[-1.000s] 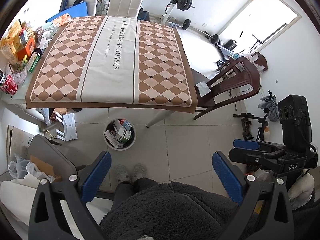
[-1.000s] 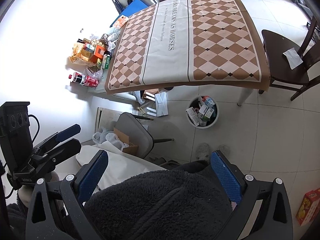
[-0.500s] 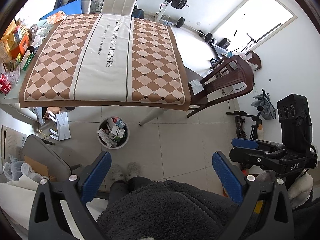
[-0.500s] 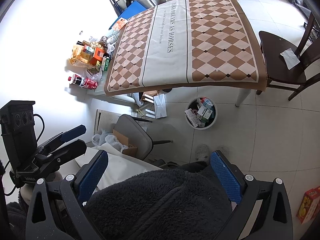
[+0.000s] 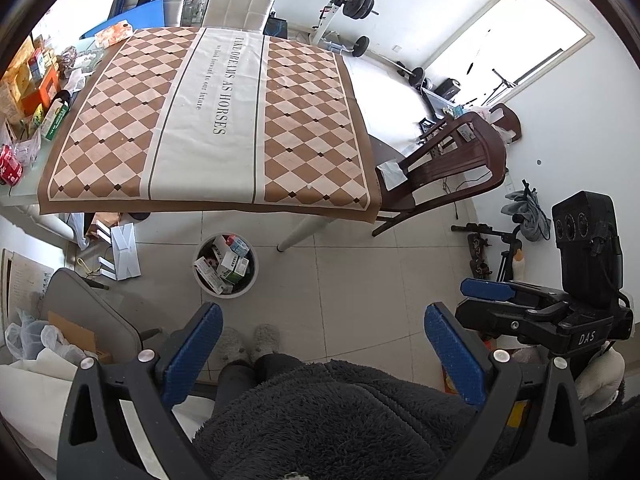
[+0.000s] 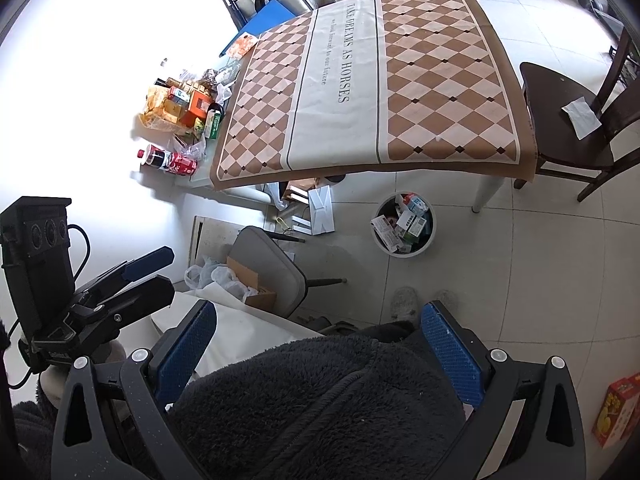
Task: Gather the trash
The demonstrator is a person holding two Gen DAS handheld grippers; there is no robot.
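Trash bin (image 5: 225, 266) sat on floor just before table (image 5: 208, 120), w/ boxes inside. Left gripper (image 5: 320, 354) & right gripper (image 6: 318, 346) both spread, empty; next grab probably needs lowering first.

A checkered tablecloth (image 5: 208, 120) printed with words covers the table. A dark wooden chair (image 5: 444, 172) stands at its right side with a white paper (image 5: 392, 170) on the seat. Barbell weights (image 5: 358, 0) sit by the far wall. A grey chair (image 6: 268, 268) stands near a cardboard box (image 6: 252, 286).
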